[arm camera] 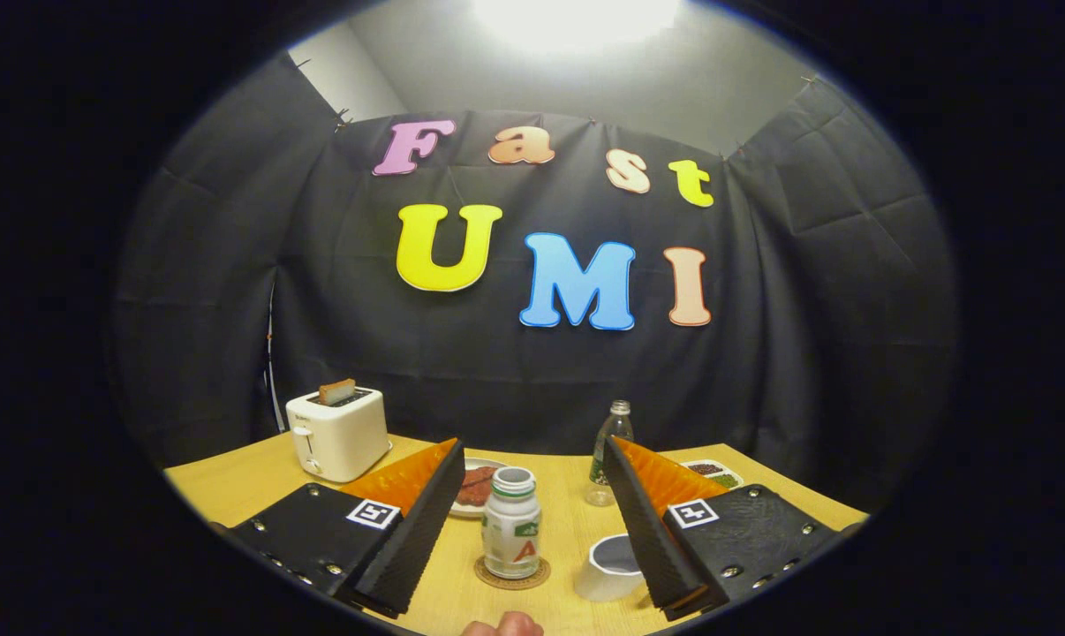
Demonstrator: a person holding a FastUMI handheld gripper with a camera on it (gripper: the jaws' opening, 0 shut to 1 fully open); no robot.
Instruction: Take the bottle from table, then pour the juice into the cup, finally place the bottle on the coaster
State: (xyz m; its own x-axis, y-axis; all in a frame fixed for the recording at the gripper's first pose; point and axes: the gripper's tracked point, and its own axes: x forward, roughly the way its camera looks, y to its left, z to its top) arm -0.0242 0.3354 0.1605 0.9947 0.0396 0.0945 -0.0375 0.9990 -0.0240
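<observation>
A small white bottle [511, 523] with a green and red label and an open top stands upright on a round cork coaster [512, 574] on the wooden table [232, 490]. My gripper [532, 543] is open, its two black fingers [413, 539] spread wide to either side of the bottle without touching it. A white cup [610, 568] sits to the right of the coaster, right beside the right finger [652, 539], which covers part of it. A fingertip of a person's hand [503, 626] shows below the coaster.
A white toaster [338, 433] with a slice of bread in it stands at the back left. A plate with reddish food [475, 486] lies behind the bottle. A clear plastic bottle [610, 455] stands further back, and a small dish of beans [712, 473] lies at the back right.
</observation>
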